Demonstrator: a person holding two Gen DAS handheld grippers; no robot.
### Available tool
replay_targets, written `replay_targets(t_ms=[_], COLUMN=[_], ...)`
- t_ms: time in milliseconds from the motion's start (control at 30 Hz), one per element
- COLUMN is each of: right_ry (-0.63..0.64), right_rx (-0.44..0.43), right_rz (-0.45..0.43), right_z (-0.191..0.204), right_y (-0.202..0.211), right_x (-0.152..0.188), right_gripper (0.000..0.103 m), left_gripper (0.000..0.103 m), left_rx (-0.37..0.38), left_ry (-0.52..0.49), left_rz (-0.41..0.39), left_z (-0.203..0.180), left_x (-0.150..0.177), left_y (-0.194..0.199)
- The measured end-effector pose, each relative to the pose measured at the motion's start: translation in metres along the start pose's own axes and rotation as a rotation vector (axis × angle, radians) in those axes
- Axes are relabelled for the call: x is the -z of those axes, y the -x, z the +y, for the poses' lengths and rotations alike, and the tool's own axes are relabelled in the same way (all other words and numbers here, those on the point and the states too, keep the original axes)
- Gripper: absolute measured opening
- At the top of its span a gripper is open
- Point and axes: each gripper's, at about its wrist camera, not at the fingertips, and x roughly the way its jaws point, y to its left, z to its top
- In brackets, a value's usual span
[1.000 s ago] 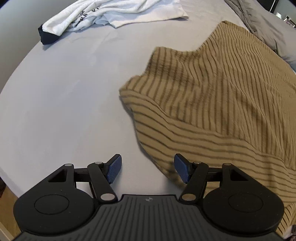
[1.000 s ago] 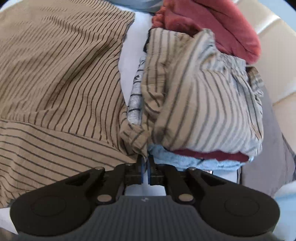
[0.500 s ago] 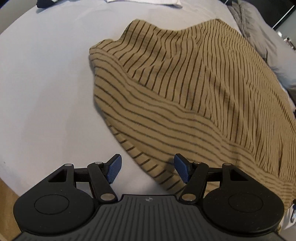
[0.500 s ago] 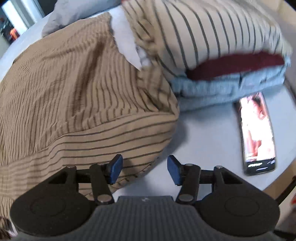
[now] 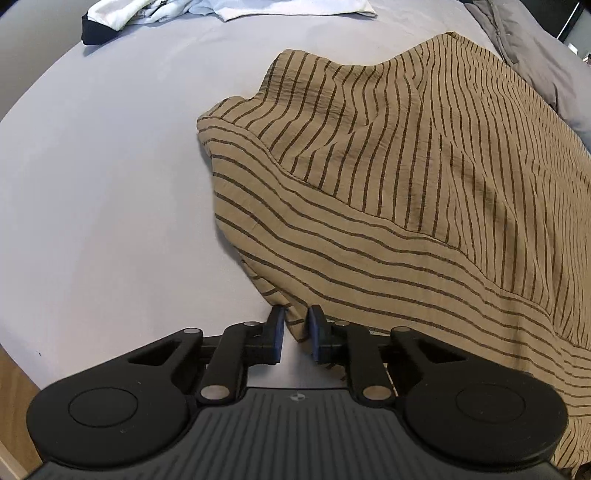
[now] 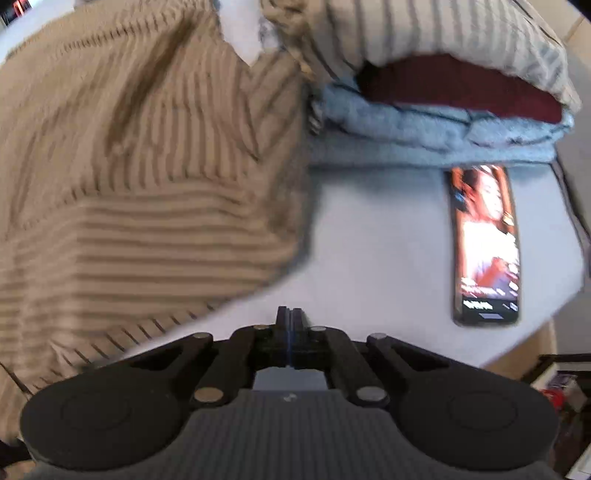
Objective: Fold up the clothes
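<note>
A tan shirt with dark stripes (image 5: 406,177) lies spread on the grey bed sheet (image 5: 110,184), its near part folded over. My left gripper (image 5: 295,332) has its jaws nearly closed around the shirt's near left hem, with cloth between the blue pads. The same shirt (image 6: 147,166) fills the left of the right wrist view, blurred. My right gripper (image 6: 290,325) is shut with nothing between its pads, over bare sheet just right of the shirt's edge.
A stack of folded clothes (image 6: 443,92) sits at the far right, striped, maroon and light blue. A phone (image 6: 484,243) with a lit screen lies beside it near the bed edge. A white garment (image 5: 221,7) lies at the far left; a grey pillow (image 5: 535,55) far right.
My left gripper closed from wide open onto the shirt's hem. My right gripper let go of the shirt corner, opened, then shut empty to the right of the shirt.
</note>
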Motion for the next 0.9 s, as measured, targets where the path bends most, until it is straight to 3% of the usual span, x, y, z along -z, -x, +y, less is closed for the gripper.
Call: replay_targets(t_ms=[100, 200, 233, 267, 300, 367, 500, 767, 900], right_ry=[-0.031, -0.055, -0.053, -0.045, -0.037, -0.015, -0.009, 0.013, 0.018], right_rx=[-0.014, -0.063, -0.077, -0.072, -0.066, -0.050, -0.029, 0.002, 0.009], right_rz=[-0.034, -0.147, -0.184, -0.215, -0.245, -0.282, -0.286, -0.250, -0.242], right_z=[-0.009, -0.014, -0.014, -0.012, -0.010, -0.005, 0.003, 0.026, 0.030], right_y=[0.008, 0.028, 0.034, 0.038, 0.042, 0.044, 0.030, 0.003, 0.000], right_x=[0.002, -0.004, -0.007, -0.011, -0.015, -0.023, -0.042, -0.064, -0.067], right_gripper=[0.002, 0.008, 0.027, 0.059, 0.064, 0.062, 0.058, 0.017, 0.006], left_gripper=[0.014, 0.016, 0.021, 0.027, 0.030, 0.046, 0.046, 0.046, 0.046], left_rx=[-0.003, -0.015, -0.017, -0.014, -0.009, -0.002, 0.022, 0.091, 0.098], left_ry=[0.014, 0.007, 0.000, -0.009, -0.018, -0.038, -0.100, -0.259, -0.298], left_rz=[0.004, -0.002, -0.014, -0.029, -0.045, -0.078, -0.124, -0.152, -0.154], left_z=[0.001, -0.005, -0.009, -0.012, -0.016, -0.026, -0.054, -0.121, -0.138], left_x=[-0.001, -0.005, -0.007, -0.010, -0.012, -0.016, -0.025, -0.027, -0.029], left_y=[0.004, 0.012, 0.015, 0.019, 0.022, 0.030, 0.042, 0.043, 0.040])
